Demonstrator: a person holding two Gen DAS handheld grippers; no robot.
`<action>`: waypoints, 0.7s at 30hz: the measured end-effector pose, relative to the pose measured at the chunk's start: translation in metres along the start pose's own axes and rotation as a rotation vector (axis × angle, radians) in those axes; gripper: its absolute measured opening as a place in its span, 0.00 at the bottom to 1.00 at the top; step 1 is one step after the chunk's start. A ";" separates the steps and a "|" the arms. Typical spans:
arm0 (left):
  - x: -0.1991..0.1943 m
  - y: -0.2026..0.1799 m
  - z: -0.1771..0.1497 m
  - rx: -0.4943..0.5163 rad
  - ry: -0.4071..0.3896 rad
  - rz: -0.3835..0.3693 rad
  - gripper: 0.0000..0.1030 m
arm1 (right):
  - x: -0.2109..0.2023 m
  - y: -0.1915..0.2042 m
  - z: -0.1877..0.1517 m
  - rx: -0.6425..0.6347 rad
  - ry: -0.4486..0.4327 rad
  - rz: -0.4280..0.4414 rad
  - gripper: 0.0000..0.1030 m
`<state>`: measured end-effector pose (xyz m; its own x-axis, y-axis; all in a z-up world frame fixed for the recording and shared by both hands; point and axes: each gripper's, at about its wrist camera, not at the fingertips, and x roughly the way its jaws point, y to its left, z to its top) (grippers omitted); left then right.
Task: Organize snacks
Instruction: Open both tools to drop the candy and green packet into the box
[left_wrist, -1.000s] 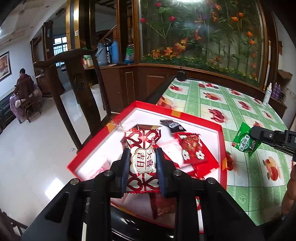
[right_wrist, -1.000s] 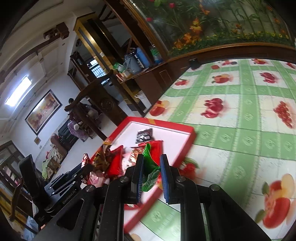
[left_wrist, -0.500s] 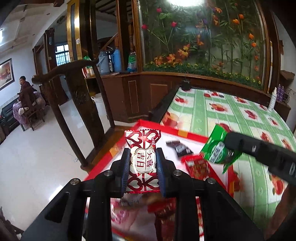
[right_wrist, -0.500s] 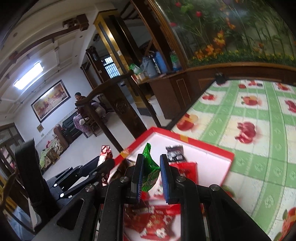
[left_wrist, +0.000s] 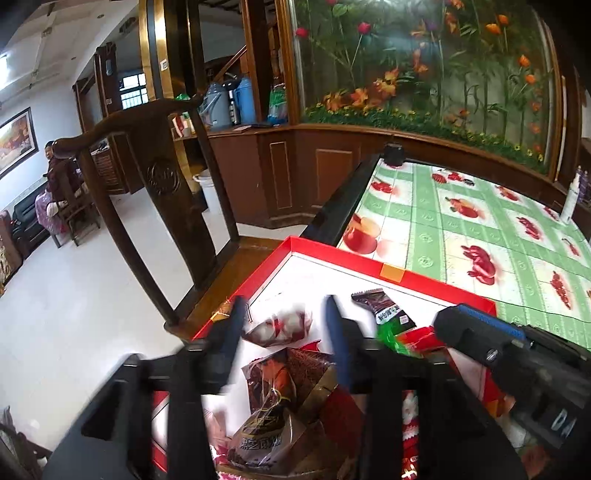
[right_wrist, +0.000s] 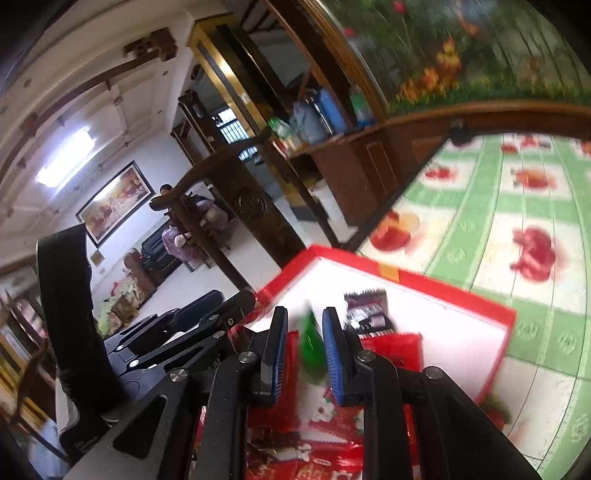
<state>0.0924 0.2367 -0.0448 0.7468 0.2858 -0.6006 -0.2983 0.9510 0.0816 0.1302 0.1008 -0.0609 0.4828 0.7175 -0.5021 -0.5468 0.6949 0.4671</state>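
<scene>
Both grippers hang over the red tray (left_wrist: 373, 263), which sits at the near-left corner of the green fruit-print tablecloth (left_wrist: 476, 221) and fills the lower middle of both views. In the left wrist view the left gripper (left_wrist: 284, 328) has just been opening; its jaws now stand spread and blurred, and the red-and-white candy packet (left_wrist: 280, 328) sits loose in the gap between them, touching neither pad, so it looks released over the tray's left part. Below it lie a brown foil packet (left_wrist: 266, 435) and other red wrappers, already heaped in the tray, and a dark packet (left_wrist: 380, 308) rests on the tray's white floor toward the upper right of the heap. In the right wrist view the right gripper (right_wrist: 304, 350) has its jaws nearly together with the green snack packet (right_wrist: 312, 350) between them; the packet is smeared by motion, and I cannot tell whether the pads press on it or have let go. It hangs above the red wrappers in the tray's middle. As far as these views show, most snacks are gathered in the tray and the cloth beyond it appears free of packets, so these two seem among the last; the green one is not yet settled.
</scene>
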 end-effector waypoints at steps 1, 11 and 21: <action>0.000 -0.001 -0.001 -0.008 -0.003 0.017 0.76 | 0.000 -0.005 0.001 0.010 0.006 -0.009 0.26; -0.022 -0.004 -0.011 -0.018 -0.017 0.087 0.83 | -0.034 -0.028 0.007 0.019 -0.108 -0.158 0.58; -0.086 0.001 -0.025 -0.015 -0.128 0.095 0.83 | -0.065 -0.023 -0.014 -0.053 -0.207 -0.268 0.69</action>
<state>0.0132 0.2100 -0.0127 0.7842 0.3881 -0.4841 -0.3794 0.9173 0.1210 0.1018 0.0372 -0.0488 0.7398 0.5084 -0.4407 -0.4138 0.8603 0.2978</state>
